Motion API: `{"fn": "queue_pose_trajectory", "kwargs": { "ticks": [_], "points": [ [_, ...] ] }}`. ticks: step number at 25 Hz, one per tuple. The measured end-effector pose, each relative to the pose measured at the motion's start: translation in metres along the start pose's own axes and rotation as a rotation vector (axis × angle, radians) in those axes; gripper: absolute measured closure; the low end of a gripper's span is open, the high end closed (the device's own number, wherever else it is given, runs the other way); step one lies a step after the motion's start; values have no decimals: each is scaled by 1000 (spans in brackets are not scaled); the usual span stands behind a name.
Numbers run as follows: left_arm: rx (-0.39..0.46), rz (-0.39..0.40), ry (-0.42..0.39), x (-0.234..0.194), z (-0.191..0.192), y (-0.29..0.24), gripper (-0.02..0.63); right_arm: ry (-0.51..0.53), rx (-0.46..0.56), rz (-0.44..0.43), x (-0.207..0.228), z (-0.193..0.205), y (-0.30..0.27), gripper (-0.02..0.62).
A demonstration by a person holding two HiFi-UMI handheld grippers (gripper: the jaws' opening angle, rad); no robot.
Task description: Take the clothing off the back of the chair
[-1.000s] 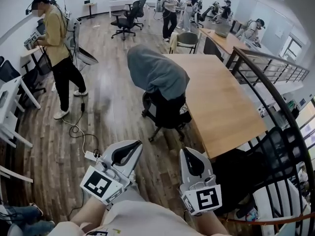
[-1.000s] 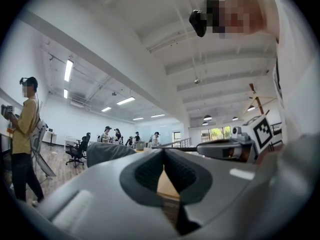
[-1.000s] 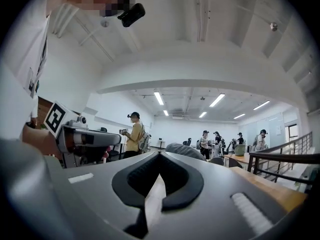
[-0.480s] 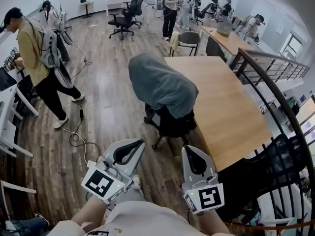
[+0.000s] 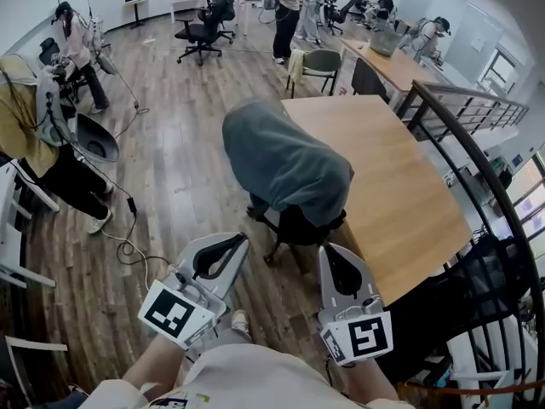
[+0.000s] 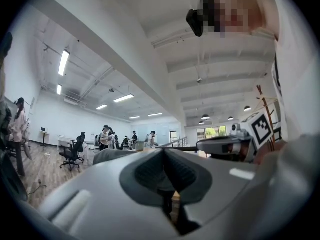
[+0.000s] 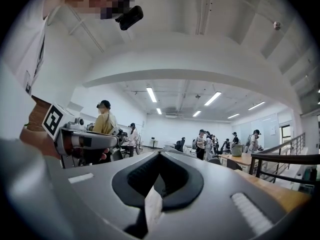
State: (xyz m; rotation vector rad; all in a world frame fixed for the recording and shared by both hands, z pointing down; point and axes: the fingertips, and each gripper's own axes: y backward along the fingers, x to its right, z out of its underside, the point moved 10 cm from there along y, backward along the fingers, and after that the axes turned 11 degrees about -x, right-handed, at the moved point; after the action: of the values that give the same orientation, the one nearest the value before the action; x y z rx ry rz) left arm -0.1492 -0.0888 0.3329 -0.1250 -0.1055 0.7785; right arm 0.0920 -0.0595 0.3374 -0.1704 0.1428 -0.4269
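A grey hooded garment [image 5: 285, 164] hangs over the back of a black office chair [image 5: 300, 226] that stands against a wooden table [image 5: 400, 186]. Both grippers are held level in front of me, short of the chair. The left gripper [image 5: 235, 244] is shut and empty, its tip to the left of the chair base. The right gripper [image 5: 331, 254] is shut and empty too, just below the garment's lower right edge. In the left gripper view the jaws [image 6: 164, 151] are closed, and the grey garment [image 6: 117, 155] shows beyond them. In the right gripper view the jaws [image 7: 159, 154] are closed on nothing.
A white power strip with its cable [image 5: 128, 250] lies on the wood floor to the left. A person in yellow [image 5: 30, 135] stands at the left edge beside white desks. A black railing [image 5: 477, 169] curves along the right. More chairs [image 5: 200, 32] and several people fill the far room.
Chair and garment have drawn closer and look larger in the head view. Both grippers moved forward toward them, still shut. The person in yellow has slid toward the left edge.
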Motion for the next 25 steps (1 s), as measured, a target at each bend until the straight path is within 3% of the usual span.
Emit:
{"fn": "queue_pose_trajectory", "kwargs": {
  "ticks": [12,19,25],
  "points": [
    [5,73,-16,-91,7,-30,604,-12,-2,56,-17,-13,-84,595],
    [10,77,11,-110,6,-52,604,8,15,100,0,-22,-97,595],
    [23,71,18,-106,-6,-71,604,-31,7,58,27,-27,-99,595]
  ]
}}
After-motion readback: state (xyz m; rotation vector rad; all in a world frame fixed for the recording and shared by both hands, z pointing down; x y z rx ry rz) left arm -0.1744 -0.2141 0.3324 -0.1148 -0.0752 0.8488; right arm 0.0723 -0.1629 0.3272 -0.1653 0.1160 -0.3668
